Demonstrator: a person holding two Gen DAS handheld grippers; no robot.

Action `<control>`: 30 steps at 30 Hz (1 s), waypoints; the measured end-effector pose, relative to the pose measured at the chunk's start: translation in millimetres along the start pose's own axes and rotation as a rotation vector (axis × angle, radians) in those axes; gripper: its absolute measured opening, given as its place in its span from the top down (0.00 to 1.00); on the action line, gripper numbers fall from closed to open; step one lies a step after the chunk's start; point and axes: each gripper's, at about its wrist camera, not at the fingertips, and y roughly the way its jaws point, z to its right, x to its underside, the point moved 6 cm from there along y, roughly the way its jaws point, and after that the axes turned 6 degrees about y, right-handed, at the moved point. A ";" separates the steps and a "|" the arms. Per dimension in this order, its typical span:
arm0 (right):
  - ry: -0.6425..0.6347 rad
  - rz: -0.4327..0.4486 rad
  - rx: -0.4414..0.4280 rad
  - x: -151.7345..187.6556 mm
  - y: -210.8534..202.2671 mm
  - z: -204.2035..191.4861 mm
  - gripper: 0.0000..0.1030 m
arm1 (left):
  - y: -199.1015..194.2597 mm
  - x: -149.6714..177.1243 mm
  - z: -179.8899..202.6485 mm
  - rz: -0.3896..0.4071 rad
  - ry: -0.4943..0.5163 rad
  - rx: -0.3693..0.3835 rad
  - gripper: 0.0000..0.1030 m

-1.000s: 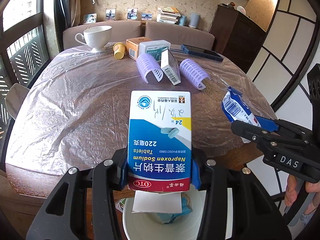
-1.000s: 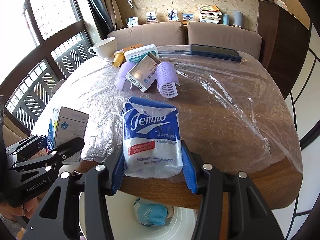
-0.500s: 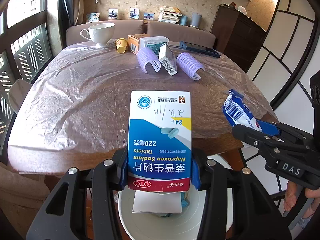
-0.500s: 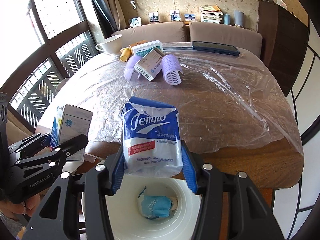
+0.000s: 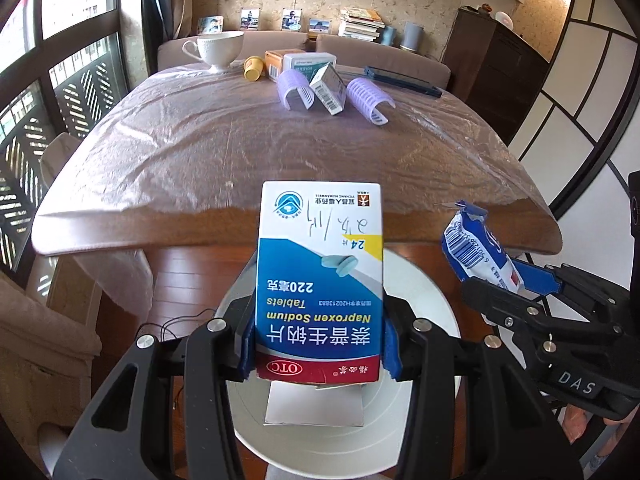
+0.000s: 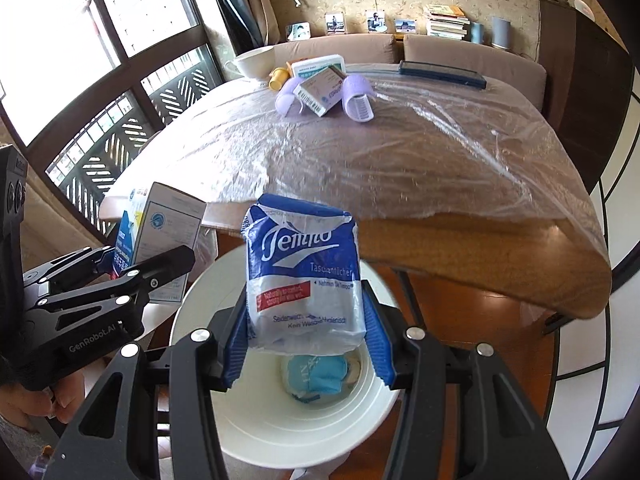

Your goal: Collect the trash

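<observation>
Plastic-wrapped wooden table (image 5: 280, 152) beside lattice window (image 6: 100, 136)

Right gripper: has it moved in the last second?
Yes. The right gripper, shut on the tissue pack, pulled back off the table edge and now hangs over the white bin.

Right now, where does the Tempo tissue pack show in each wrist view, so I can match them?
Left wrist: the tissue pack sits at right of frame, clamped in the right gripper.
Right wrist: the tissue pack is at centre, between the blue pads, above the white bin.
Shared landmark: the white bin below both grippers.
</observation>
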 end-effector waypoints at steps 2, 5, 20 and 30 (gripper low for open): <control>0.000 -0.011 0.003 8.0 -1.1 1.0 0.52 | -0.4 8.9 2.0 -0.013 -0.002 -0.010 0.54; -0.002 -0.018 0.002 16.0 -4.8 1.3 0.52 | 0.4 16.7 1.0 -0.024 -0.016 -0.016 0.54; 0.026 -0.056 0.034 32.4 10.8 -11.4 0.52 | 4.1 41.1 -7.5 -0.080 0.032 -0.008 0.54; 0.030 -0.085 0.059 41.3 24.0 -17.7 0.52 | 9.9 49.3 -11.5 -0.109 0.058 0.008 0.54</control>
